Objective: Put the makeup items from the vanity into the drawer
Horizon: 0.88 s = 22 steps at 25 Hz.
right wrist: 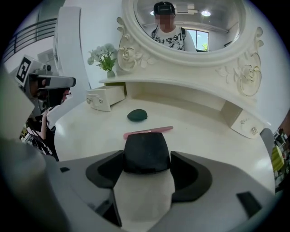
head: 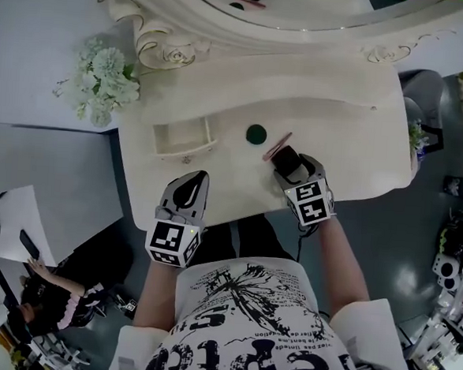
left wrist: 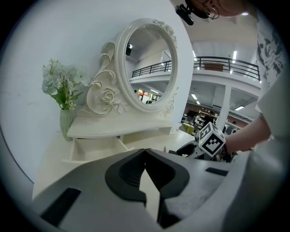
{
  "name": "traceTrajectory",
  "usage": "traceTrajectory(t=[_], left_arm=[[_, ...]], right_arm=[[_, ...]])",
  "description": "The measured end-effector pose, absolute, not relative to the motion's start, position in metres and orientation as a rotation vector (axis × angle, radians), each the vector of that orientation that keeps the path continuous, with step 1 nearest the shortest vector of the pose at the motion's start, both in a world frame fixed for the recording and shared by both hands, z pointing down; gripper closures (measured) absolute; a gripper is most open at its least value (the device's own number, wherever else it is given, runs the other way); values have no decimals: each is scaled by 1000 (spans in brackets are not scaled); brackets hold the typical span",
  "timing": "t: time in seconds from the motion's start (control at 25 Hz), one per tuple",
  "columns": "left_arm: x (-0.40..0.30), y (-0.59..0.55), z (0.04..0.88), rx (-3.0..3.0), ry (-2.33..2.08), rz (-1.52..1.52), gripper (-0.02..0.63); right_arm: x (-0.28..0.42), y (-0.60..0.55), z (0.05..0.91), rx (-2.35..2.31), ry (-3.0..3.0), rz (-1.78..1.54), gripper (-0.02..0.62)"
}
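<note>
A black compact [right wrist: 146, 153] lies on the white vanity top [head: 346, 125], between the wide-spread jaws of my right gripper [head: 289, 170]; the pads stand beside it and do not clamp it. Just beyond it lies a pink stick [right wrist: 148, 132], and farther left a dark green round item [head: 256, 134]. The small drawer [head: 183, 141] at the vanity's left is pulled out and looks empty. My left gripper [head: 190, 187] hovers at the vanity's front edge below that drawer, its jaws shut with nothing between them.
An oval mirror [head: 291, 10] in a carved frame stands at the back. A vase of pale flowers [head: 103, 80] sits at the left end. A second small drawer [right wrist: 247, 124] on the right is closed. Another person and papers [head: 11, 220] are on the floor at lower left.
</note>
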State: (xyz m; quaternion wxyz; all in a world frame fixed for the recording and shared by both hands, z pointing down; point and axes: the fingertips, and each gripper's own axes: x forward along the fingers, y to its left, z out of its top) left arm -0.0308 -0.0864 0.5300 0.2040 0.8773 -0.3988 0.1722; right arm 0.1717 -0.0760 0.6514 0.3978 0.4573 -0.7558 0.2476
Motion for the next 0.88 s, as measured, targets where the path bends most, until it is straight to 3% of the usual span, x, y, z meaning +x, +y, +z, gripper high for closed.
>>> traceTrajectory(t=[0.48, 0.88], left_arm=[[-48, -94, 502, 2480, -1162, 451, 586], [-113, -102, 468, 2460, -1345, 383, 586]], right_arm=[[157, -94, 604, 1219, -1993, 627, 267], [53, -144, 541, 1124, -2224, 514, 267]])
